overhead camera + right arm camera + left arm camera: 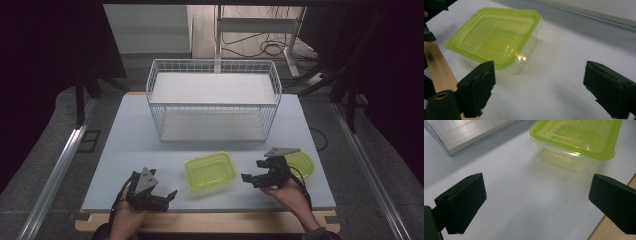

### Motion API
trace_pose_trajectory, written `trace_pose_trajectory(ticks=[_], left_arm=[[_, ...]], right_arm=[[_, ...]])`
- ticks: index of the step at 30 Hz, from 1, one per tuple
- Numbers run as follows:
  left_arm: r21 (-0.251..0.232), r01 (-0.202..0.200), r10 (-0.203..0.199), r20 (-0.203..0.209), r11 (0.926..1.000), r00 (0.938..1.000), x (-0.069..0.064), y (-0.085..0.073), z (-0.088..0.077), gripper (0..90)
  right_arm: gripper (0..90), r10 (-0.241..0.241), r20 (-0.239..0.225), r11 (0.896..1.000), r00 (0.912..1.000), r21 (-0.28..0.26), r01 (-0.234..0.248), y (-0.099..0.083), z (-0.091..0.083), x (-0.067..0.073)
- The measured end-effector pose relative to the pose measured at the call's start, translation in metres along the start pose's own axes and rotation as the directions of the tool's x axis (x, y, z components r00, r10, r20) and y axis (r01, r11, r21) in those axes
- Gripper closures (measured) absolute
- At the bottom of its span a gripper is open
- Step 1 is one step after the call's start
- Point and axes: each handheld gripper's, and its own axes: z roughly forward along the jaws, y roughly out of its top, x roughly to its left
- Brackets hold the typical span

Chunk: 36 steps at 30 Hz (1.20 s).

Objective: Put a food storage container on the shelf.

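A clear food container with a lime-green lid sits on the white table, between my two grippers. My left gripper lies near the front edge and points right toward it, open with nothing between its jaws. In the left gripper view the container stands ahead and to the right of the open left gripper. My right gripper points left at the container, also open and empty. The right gripper view has the container ahead on the left of the right gripper. A second green-lidded container lies behind the right hand.
A white wire rack with two shelves stands at the back middle of the table; its base is in the left gripper view. The wooden front edge runs under both hands. Dark curtains and metal rails flank the table.
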Motion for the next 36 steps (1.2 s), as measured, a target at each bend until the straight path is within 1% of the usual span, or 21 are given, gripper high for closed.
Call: trace_pose_trajectory(ticks=[3,4,5,8,11,14,15,18,21,22,23,24,25,26,27,29,30,32,33,34,36], left_arm=[[0.001,-0.008,0.008,-0.004,1.0,1.0,0.0,0.0,0.0,1.1],[0.003,-0.009,0.009,-0.004,1.0,0.9999,0.0,0.0,0.0,1.1],[0.006,-0.012,0.012,-0.005,0.9999,0.9999,0.0,0.0,0.0,1.1],[0.007,-0.021,0.021,-0.01,0.9998,0.9997,0.0,0.0,0.0,1.1],[0.006,-0.026,0.026,-0.008,0.9997,0.9996,-0.001,0.0,0.0,1.2],[0.009,-0.031,0.031,-0.006,0.9995,0.9995,-0.001,0.0,0.0,1.2],[0.01,-0.033,0.033,-0.004,0.9994,0.9994,-0.001,0.0,0.0,1.2],[0.014,-0.041,0.041,-0.006,0.9991,0.9991,-0.002,0.0,0.001,1.2],[0.019,-0.049,0.049,-0.008,0.9986,0.9988,-0.003,0.0,0.002,1.2],[0.021,-0.051,0.051,-0.009,0.9985,0.9986,-0.003,0.0,0.002,1.2],[0.022,-0.053,0.053,-0.01,0.9983,0.9985,-0.003,0.0,0.002,1.2],[0.023,-0.056,0.056,-0.008,0.9982,0.9984,-0.003,0.0,0.002,1.2],[0.023,-0.057,0.057,-0.008,0.9981,0.9983,-0.004,0.0,0.002,1.2],[0.024,-0.059,0.059,-0.006,0.998,0.9982,-0.004,0.0,0.002,1.2],[0.025,-0.061,0.061,-0.007,0.9979,0.9981,-0.004,0.0,0.002,1.2],[0.027,-0.065,0.065,-0.008,0.9975,0.9979,-0.004,0.0,0.003,1.2],[0.028,-0.067,0.067,-0.008,0.9973,0.9977,-0.005,0.0,0.003,1.2],[0.03,-0.071,0.071,-0.009,0.9971,0.9974,-0.005,0.0,0.003,1.2],[0.03,-0.071,0.072,-0.01,0.997,0.9974,-0.005,0.0,0.003,1.2],[0.029,-0.071,0.071,-0.01,0.9971,0.9974,-0.005,0.0,0.003,1.2],[0.027,-0.07,0.07,-0.01,0.9972,0.9975,-0.005,0.0,0.002,1.2]], right_arm=[[18.3,0.012,-0.008,1.0,0.9999,-0.001,-0.012,0.005,0.001,0.001],[24.5,0.034,-0.038,0.999,0.9987,0.002,-0.034,0.012,0.004,-0.001],[24.5,0.034,-0.038,0.999,0.9987,0.002,-0.034,0.012,0.004,-0.001],[32.8,0.067,-0.093,0.998,0.9935,0.018,-0.065,0.022,0.013,-0.004],[36.7,0.087,-0.104,0.996,0.9908,0.041,-0.083,0.026,0.019,-0.005],[41.0,0.124,-0.123,0.99,0.9847,0.083,-0.114,0.033,0.034,-0.005],[41.0,0.124,-0.123,0.99,0.9847,0.083,-0.114,0.033,0.034,-0.005],[44.4,0.141,-0.127,0.986,0.9819,0.107,-0.128,0.038,0.045,-0.007],[47.7,0.18,-0.145,0.978,0.9731,0.129,-0.161,0.041,0.055,-0.012],[50.7,0.208,-0.153,0.972,0.9661,0.146,-0.186,0.041,0.061,-0.016],[50.7,0.208,-0.153,0.972,0.9661,0.146,-0.186,0.041,0.061,-0.016],[53.5,0.236,-0.165,0.964,0.9575,0.167,-0.209,0.04,0.065,-0.019],[53.5,0.236,-0.165,0.964,0.9575,0.167,-0.209,0.04,0.065,-0.019],[55.7,0.248,-0.173,0.961,0.9532,0.171,-0.219,0.04,0.066,-0.02],[58.1,0.267,-0.193,0.955,0.9441,0.18,-0.234,0.039,0.067,-0.022],[64.5,0.299,-0.213,0.947,0.9302,0.19,-0.26,0.039,0.068,-0.024],[68.8,0.321,-0.225,0.94,0.92,0.198,-0.279,0.038,0.069,-0.025],[73.5,0.35,-0.237,0.93,0.9064,0.204,-0.306,0.038,0.069,-0.027],[75.8,0.364,-0.249,0.925,0.8973,0.205,-0.319,0.038,0.069,-0.028],[78.3,0.385,-0.281,0.919,0.8794,0.21,-0.335,0.038,0.068,-0.029],[79.1,0.38,-0.282,0.92,0.8807,0.209,-0.331,0.039,0.068,-0.028]])
